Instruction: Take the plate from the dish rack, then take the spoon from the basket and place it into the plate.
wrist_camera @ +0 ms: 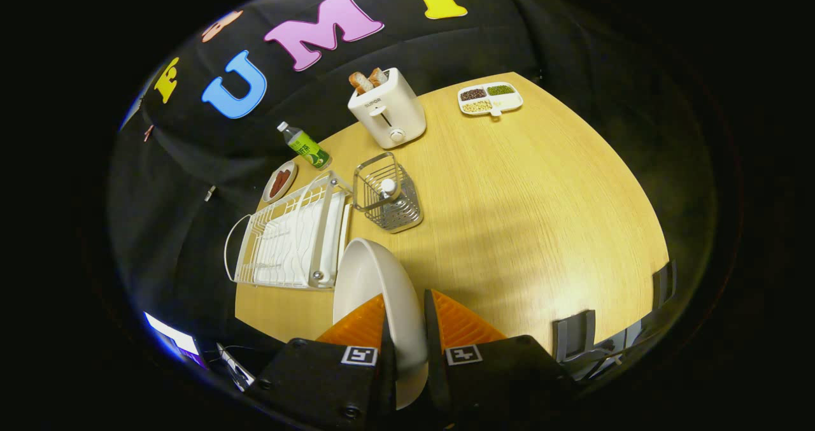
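Observation:
A white plate (369,278) stands on edge between my fingers, held up above the wooden table (541,227). My gripper (405,303) is shut on its rim, one finger on each face. Beyond the plate and to the left lies the white wire dish rack (290,240), with no dishes in it. Just right of the rack stands the metal wire basket (388,192), and the white handle of the spoon (388,186) sticks up out of it.
A white toaster (388,109) with bread in its slots stands beyond the basket. A green bottle (304,144) lies by a small dish of red food (279,181). A divided tray of beans (490,98) sits at the far right edge. Grey clamps (573,335) grip the table's near edge.

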Motion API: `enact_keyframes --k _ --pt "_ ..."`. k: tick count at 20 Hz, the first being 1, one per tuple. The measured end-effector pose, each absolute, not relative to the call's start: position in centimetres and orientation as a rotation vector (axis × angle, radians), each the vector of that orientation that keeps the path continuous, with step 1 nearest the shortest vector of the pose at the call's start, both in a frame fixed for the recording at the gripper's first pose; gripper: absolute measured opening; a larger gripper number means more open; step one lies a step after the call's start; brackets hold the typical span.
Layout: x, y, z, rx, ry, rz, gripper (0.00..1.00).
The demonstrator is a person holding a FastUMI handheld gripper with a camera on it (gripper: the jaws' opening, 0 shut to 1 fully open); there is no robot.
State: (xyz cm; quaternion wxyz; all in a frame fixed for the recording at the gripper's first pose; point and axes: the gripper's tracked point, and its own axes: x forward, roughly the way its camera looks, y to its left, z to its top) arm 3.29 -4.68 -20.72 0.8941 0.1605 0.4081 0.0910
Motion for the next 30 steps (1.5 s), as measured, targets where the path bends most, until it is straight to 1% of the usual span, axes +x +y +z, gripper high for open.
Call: enact_keyframes --k 3,7,9,11,14,15,16,17,19,20,21,22,27,30 --pt "5.6 -5.0 -24.2 0.351 0.907 0.204 0.24" --pt "7.6 -5.0 -26.7 0.409 0.943 0.269 0.25" --pt "8.2 -5.6 -28.2 0.416 0.961 0.262 0.24" --pt "8.6 -6.2 -29.1 0.388 0.963 0.262 0.32" --pt "9.0 -7.9 -29.5 0.260 0.924 0.257 0.39" --pt "9.5 -7.9 -29.8 0.232 0.913 0.269 0.36" --pt "9.4 -8.1 -29.1 0.216 0.901 0.279 0.49" --pt "9.6 -8.2 -28.7 0.208 0.881 0.282 0.59" --pt "10.2 -7.8 -27.2 0.197 0.823 0.303 0.67" --pt "10.6 -7.4 -26.1 0.178 0.780 0.324 0.85" --pt "11.1 -7.2 -24.7 0.150 0.726 0.343 0.94" --pt "11.6 -6.8 -23.4 0.124 0.669 0.363 0.98" --pt "12.6 -3.5 -17.0 0.047 0.393 0.496 0.99" --pt "13.3 -1.8 -16.9 -0.023 0.337 0.533 0.99"
